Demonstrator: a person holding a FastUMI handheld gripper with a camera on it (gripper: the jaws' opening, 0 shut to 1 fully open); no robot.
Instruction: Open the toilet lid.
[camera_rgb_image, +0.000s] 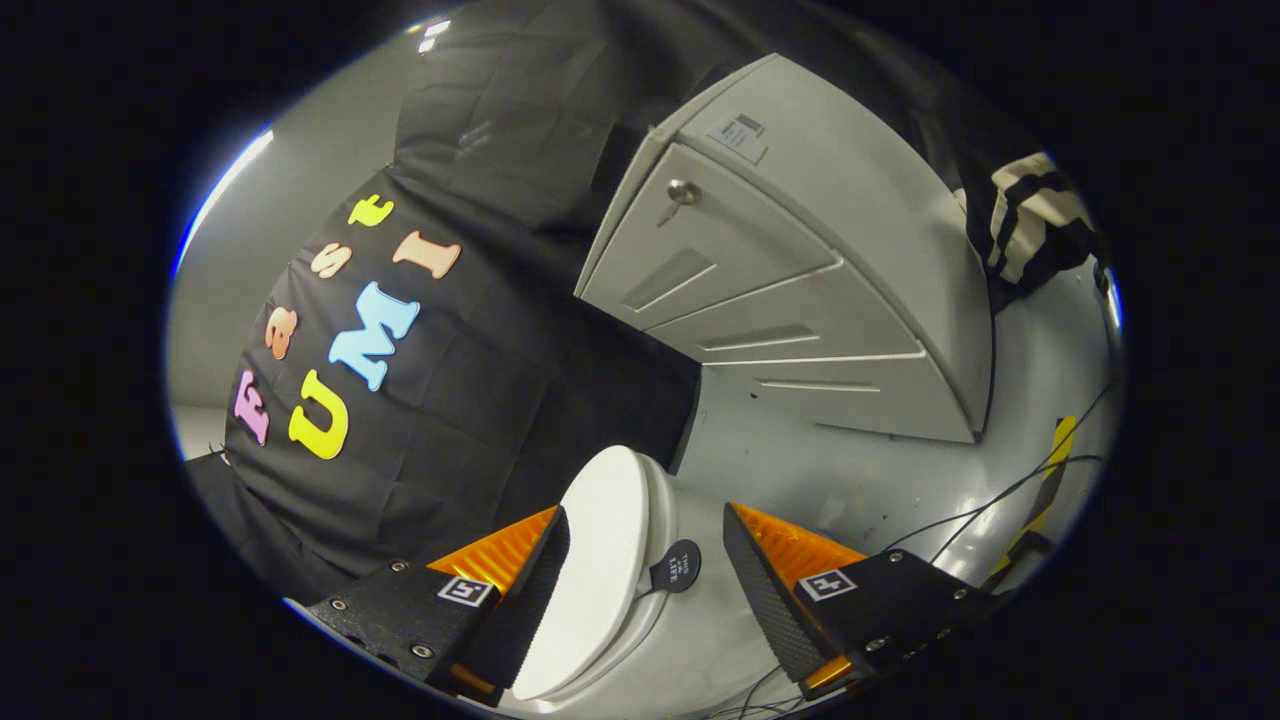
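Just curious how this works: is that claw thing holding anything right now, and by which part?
Nothing is held. The gripper is open, its fingers either side of the toilet lid without pressing it.

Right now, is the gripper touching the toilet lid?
Cannot tell. In the gripper view the open gripper straddles the toilet lid; one finger overlaps the lid's edge, but no contact or gap shows plainly.

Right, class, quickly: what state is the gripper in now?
Gripper: open, holding nothing; the white plastic toilet lid lies between its fingers, with no grip on it.
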